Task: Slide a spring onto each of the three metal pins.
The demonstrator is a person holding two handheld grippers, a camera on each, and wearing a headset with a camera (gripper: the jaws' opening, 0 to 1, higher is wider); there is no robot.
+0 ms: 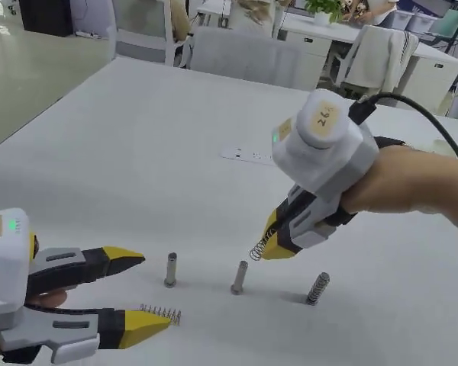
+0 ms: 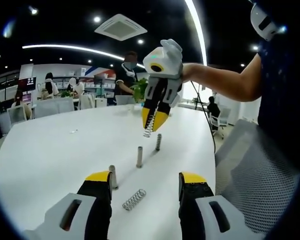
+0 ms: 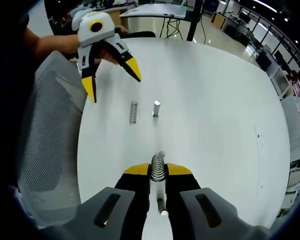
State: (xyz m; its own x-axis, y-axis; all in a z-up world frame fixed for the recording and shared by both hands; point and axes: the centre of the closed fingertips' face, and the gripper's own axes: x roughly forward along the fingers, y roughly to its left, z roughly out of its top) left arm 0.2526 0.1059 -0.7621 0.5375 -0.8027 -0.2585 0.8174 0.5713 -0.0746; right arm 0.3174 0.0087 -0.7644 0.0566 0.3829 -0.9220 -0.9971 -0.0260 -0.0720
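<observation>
pinching spring (image 1: 258, 248) in right gripper (image 1: 271, 250) over middle pin (image 1: 239, 277); with left gripper (image 1: 154, 291) spread around loose spring (image 1: 161, 312) on table (image 1: 137, 152); third spring (image 1: 315, 290) seated on end pin (image 1: 324, 277).

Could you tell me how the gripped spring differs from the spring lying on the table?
The gripped spring is clamped in the right hand-held gripper; the lying spring is untouched. The gripped spring hangs tilted near the middle pin; the lying spring rests flat. Neither is on a pin.
</observation>
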